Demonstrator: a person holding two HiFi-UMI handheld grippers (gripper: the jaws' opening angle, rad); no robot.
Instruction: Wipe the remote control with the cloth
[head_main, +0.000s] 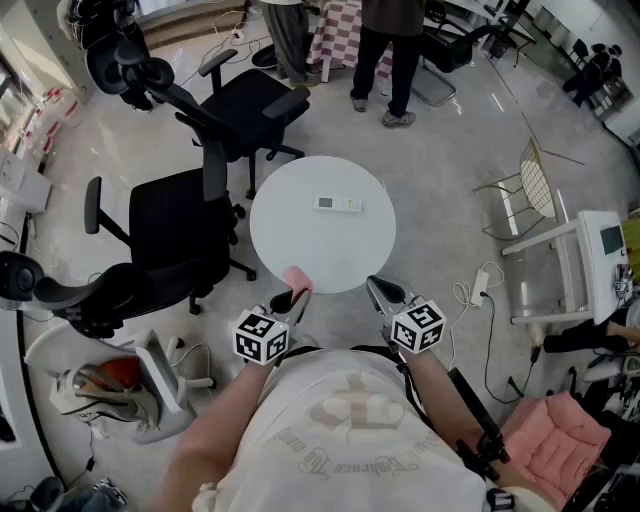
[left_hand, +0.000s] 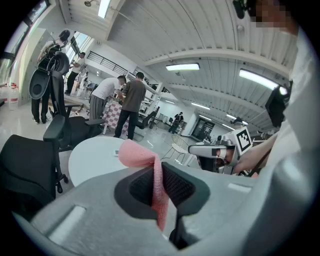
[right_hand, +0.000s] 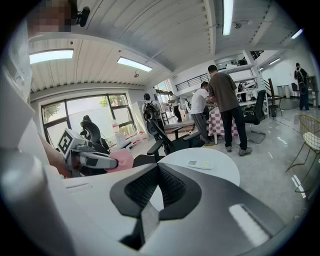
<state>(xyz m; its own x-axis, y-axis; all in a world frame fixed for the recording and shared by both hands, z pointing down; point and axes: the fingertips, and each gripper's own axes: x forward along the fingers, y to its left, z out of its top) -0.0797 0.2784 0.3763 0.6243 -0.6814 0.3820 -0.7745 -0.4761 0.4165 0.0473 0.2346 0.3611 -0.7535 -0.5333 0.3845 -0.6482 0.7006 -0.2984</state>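
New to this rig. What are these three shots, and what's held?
No robot: a person holds a two-jaw claw in each hand. The top-down picture comes from a head camera; the other two from cameras riding on each claw. The left claw is shut on a pink soft cloth. The right claw is shut and empty. A slim white remote control lies on the round white table, away from both claws.
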